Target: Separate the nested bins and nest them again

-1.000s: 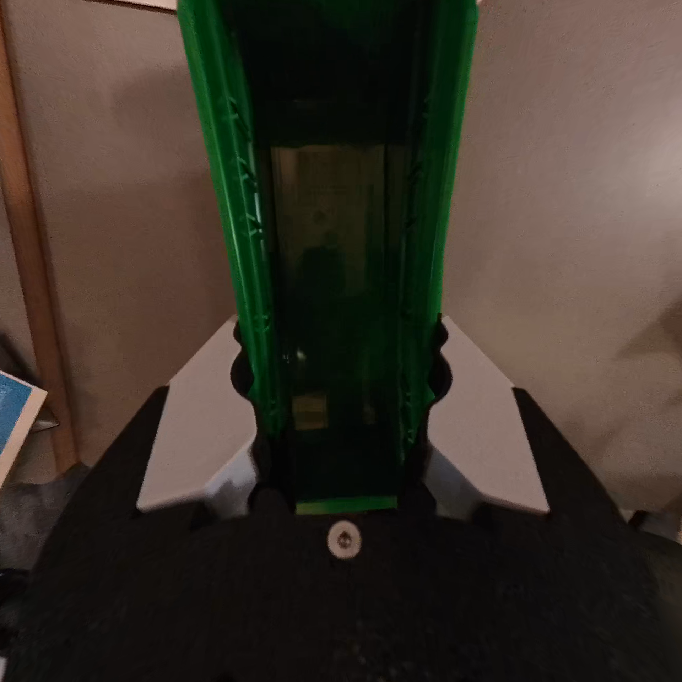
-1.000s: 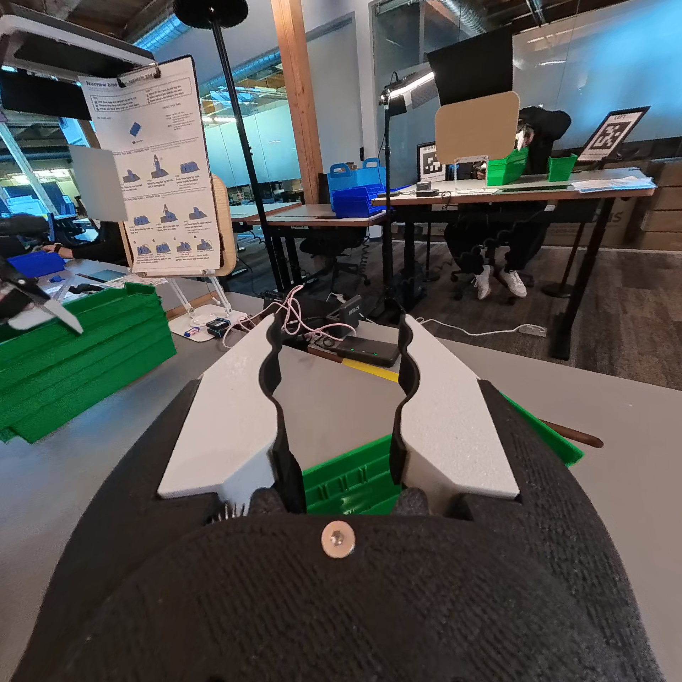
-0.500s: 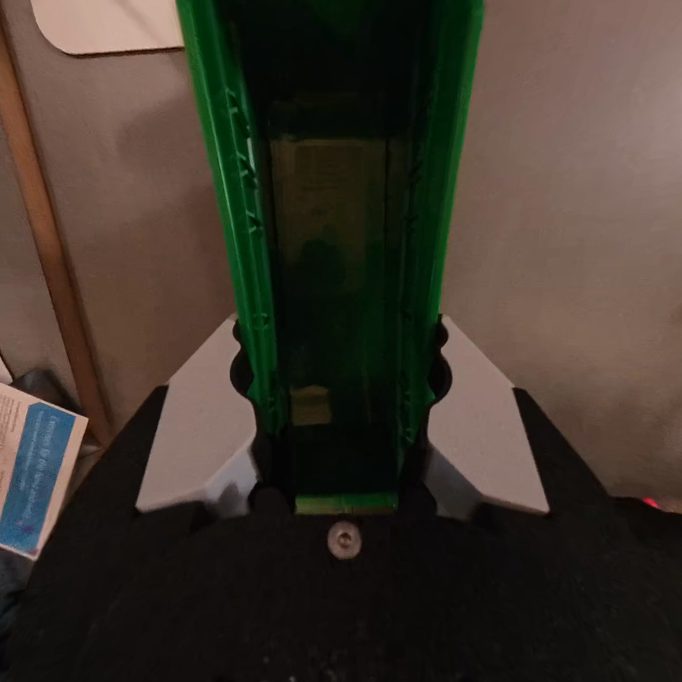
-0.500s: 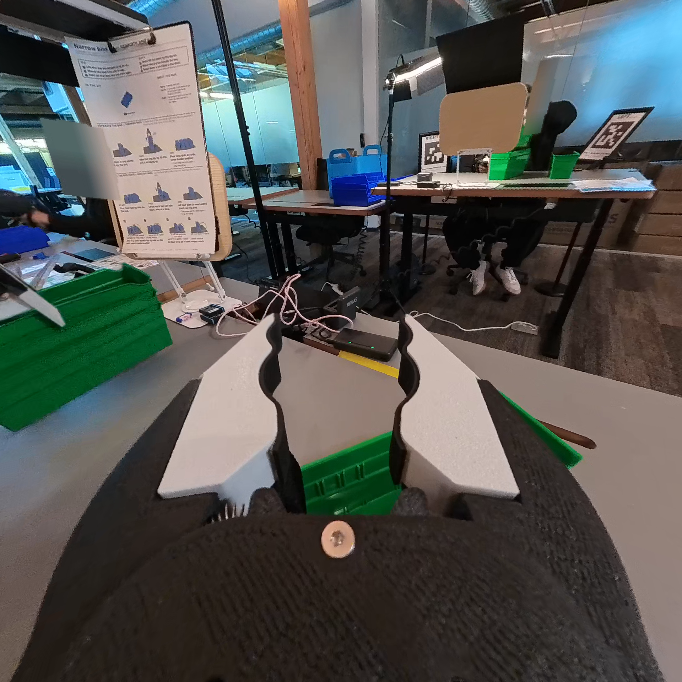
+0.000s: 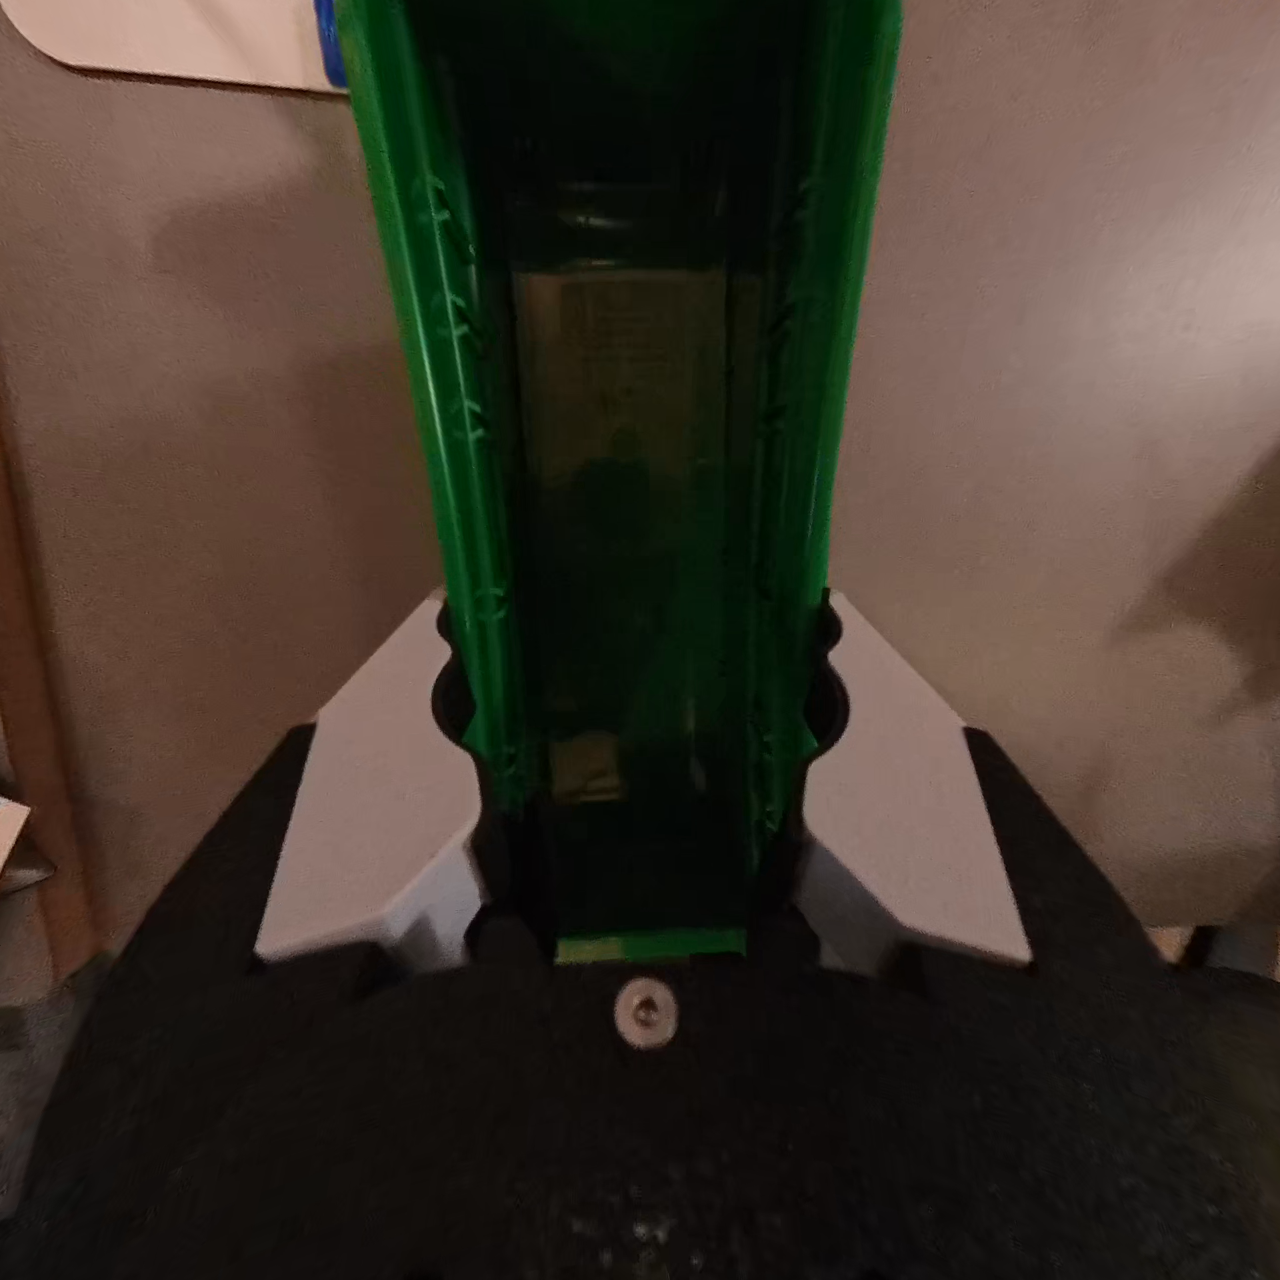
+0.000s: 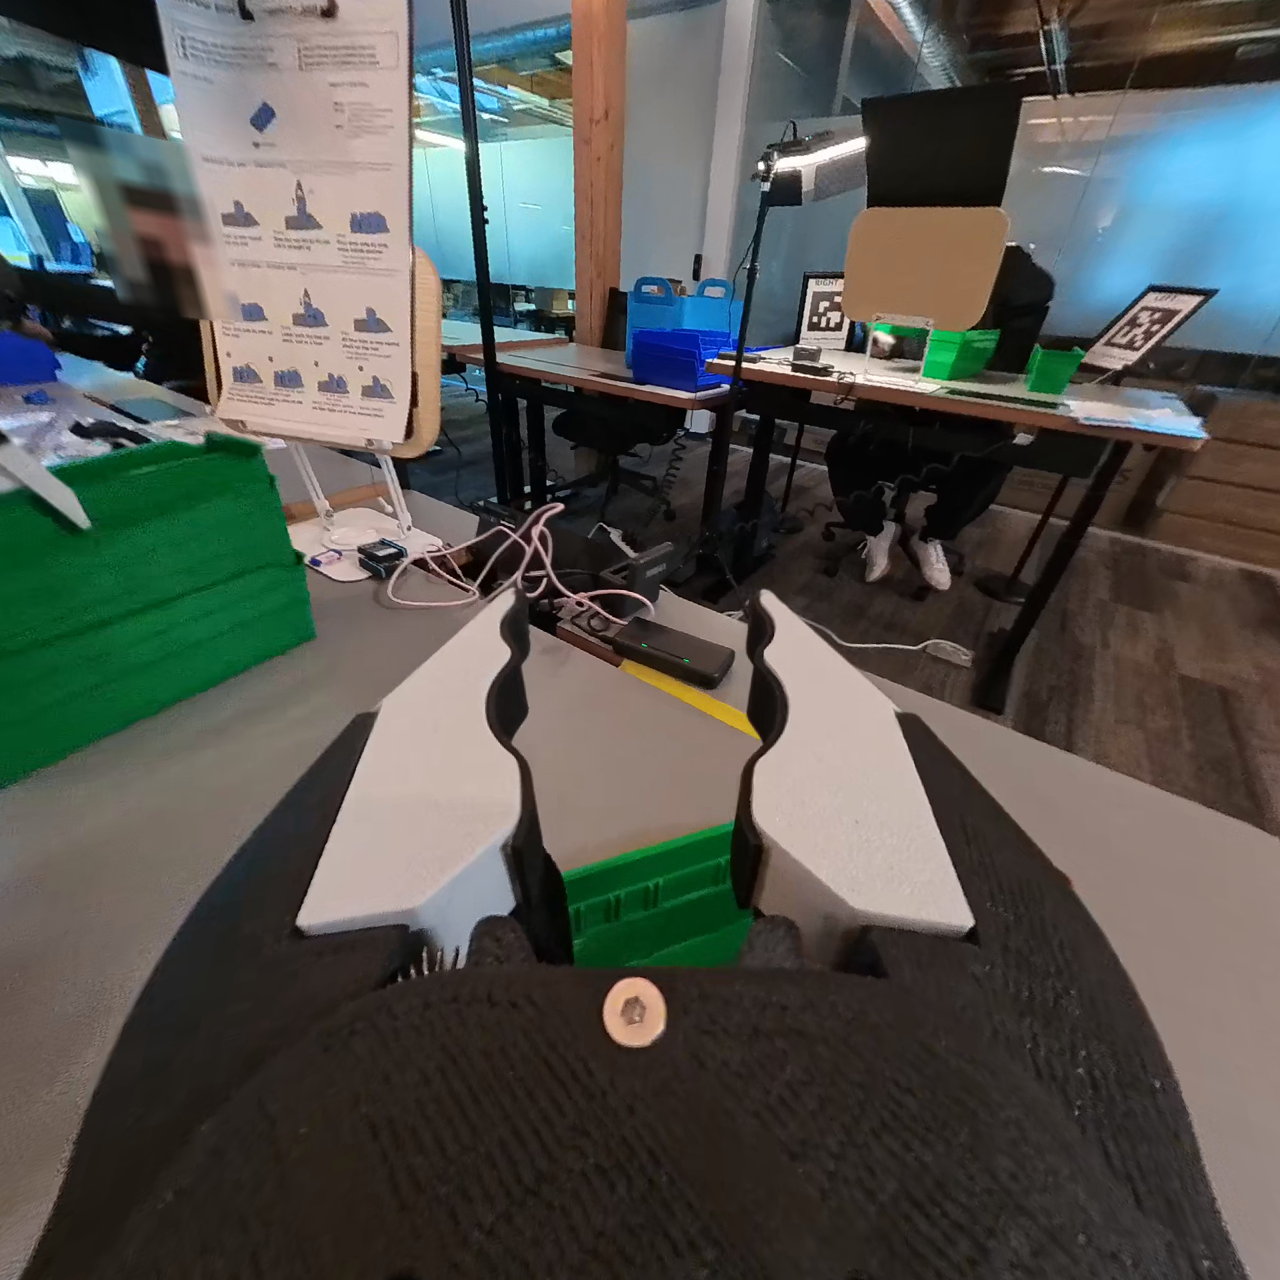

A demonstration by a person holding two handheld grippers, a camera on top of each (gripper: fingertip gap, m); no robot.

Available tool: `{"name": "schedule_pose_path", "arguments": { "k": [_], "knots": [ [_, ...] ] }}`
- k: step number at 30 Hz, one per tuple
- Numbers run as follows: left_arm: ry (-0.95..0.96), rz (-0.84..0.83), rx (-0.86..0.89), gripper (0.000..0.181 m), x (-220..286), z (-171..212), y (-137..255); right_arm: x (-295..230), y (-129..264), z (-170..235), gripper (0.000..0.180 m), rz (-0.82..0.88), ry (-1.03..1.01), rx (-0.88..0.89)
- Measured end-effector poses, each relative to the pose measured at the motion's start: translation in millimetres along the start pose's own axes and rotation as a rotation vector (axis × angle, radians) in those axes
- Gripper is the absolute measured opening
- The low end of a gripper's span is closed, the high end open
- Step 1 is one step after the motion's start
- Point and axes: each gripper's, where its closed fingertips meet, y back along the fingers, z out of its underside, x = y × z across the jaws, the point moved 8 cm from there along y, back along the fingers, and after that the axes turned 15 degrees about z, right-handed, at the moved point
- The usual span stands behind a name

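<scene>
Grey table (image 6: 208,817) (seemingly matte), open office.

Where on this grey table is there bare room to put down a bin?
Bare tabletop runs between the green bin stack and the right claw, and again along the claw's right side. Ahead it is crowded: a black power bank, pink cables and the stand's white base.

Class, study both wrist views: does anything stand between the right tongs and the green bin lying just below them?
Nothing visible does. The right tongs are open above the near green bin, with only bare grey table showing past it. The left tongs are shut on the held green bin, off to the side.
</scene>
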Motion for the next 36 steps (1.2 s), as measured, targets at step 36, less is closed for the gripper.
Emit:
{"name": "schedule_pose_path", "arguments": {
  "k": [36],
  "knots": [
    [-0.008, 0.027, 0.038, 0.098, 10, -3, 42, -15, 2, -7, 0.06, 0.001, 0.182, 0.112]
  ]
}}
